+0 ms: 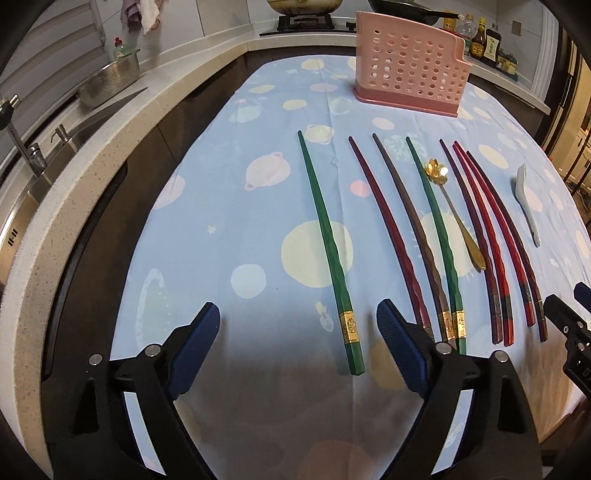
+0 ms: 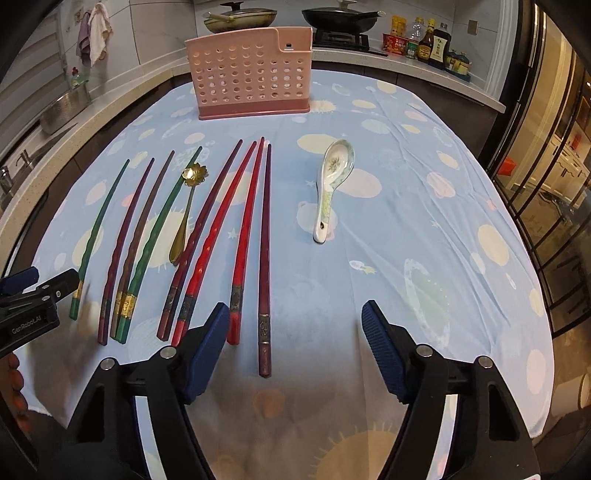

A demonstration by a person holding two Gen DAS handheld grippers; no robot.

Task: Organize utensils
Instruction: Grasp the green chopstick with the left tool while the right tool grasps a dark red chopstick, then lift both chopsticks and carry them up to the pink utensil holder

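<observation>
Several chopsticks lie side by side on the blue planet-print tablecloth (image 1: 258, 206): a lone green chopstick (image 1: 325, 236) at the left, then maroon, brown, green and red ones (image 2: 243, 229). A gold flower-headed spoon (image 1: 448, 206) lies among them, also in the right wrist view (image 2: 186, 206). A white ceramic spoon (image 2: 330, 184) lies to their right. A pink perforated utensil holder (image 2: 251, 74) stands at the far side, also in the left wrist view (image 1: 410, 72). My left gripper (image 1: 297, 330) is open above the green chopstick's near end. My right gripper (image 2: 293, 328) is open, with a maroon chopstick (image 2: 265, 266) between its fingers.
A stone kitchen counter (image 1: 122, 122) with a sink and a steel colander (image 1: 110, 77) runs along the left. A stove with pans (image 2: 340, 18) and sauce bottles (image 2: 432, 42) stand behind the table. A glass door (image 2: 546, 166) is at the right.
</observation>
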